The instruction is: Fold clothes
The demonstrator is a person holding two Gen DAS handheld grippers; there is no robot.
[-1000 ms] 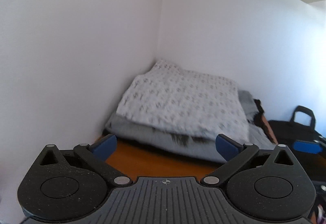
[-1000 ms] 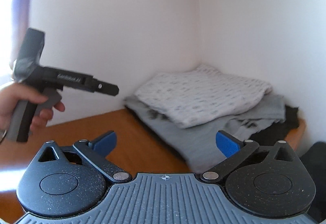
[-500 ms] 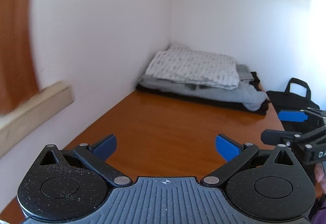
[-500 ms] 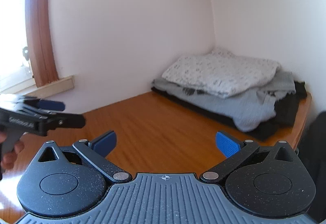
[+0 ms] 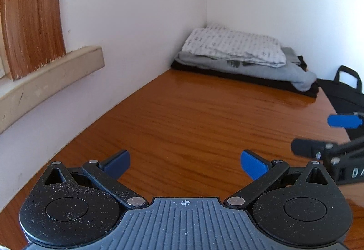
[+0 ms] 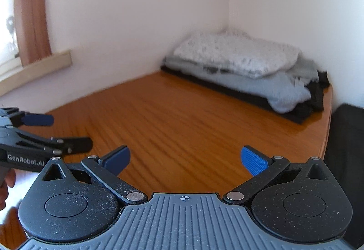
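Note:
A stack of folded clothes sits in the far corner of the wooden table [image 5: 204, 118]: a white patterned garment [image 5: 234, 47] on top, a grey one [image 5: 273, 70] under it, a black one [image 5: 250, 80] at the bottom. The stack also shows in the right wrist view [image 6: 236, 54]. My left gripper [image 5: 185, 163] is open and empty, low over the near part of the table. My right gripper [image 6: 185, 160] is open and empty, also far back from the stack. Each gripper appears at the edge of the other's view, the right one [image 5: 329, 143] and the left one [image 6: 43, 134].
White walls close the table on the left and at the back. A beige window sill [image 5: 50, 75] and a wooden frame [image 5: 29, 11] are at the left. A black bag [image 5: 343, 91] stands off the table's right edge.
Both grippers have pulled back from the stack of folded clothes, which now lies far away in the corner. Both stayed open and empty.

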